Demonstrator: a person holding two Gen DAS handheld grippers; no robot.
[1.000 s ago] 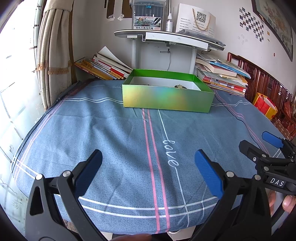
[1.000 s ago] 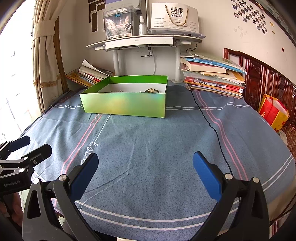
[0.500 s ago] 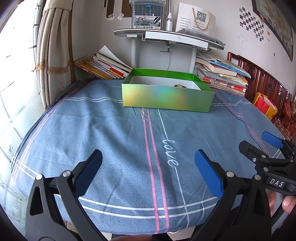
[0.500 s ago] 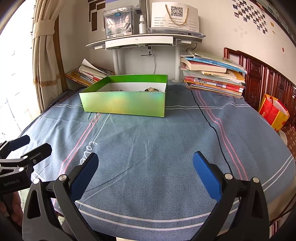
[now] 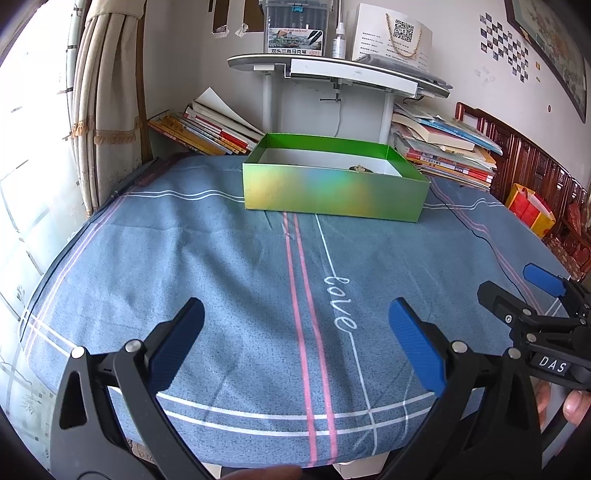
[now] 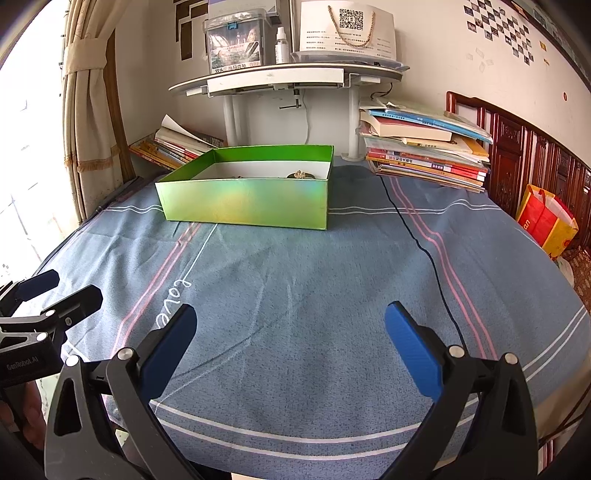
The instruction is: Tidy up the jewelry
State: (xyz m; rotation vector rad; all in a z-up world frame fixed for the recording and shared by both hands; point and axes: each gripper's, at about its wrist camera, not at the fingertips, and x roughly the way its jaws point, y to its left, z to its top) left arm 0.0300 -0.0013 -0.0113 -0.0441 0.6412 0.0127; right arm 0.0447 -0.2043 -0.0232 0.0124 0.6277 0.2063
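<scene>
A shiny green box (image 5: 334, 192) with a white inside stands at the far side of the blue cloth-covered table; it also shows in the right wrist view (image 6: 245, 199). A small gold jewelry piece (image 6: 301, 174) lies inside it, seen too in the left wrist view (image 5: 359, 168). A gold chain (image 6: 351, 26) hangs on a white card on the shelf behind. My left gripper (image 5: 295, 332) is open and empty over the near table edge. My right gripper (image 6: 290, 332) is open and empty beside it, to its right.
Stacks of books (image 6: 424, 147) sit behind the box at right, and leaning books (image 5: 207, 127) at left. A white desk shelf (image 5: 340, 72) stands behind the box. A black cable (image 6: 424, 251) runs across the cloth at right. A curtain (image 5: 107, 110) hangs left.
</scene>
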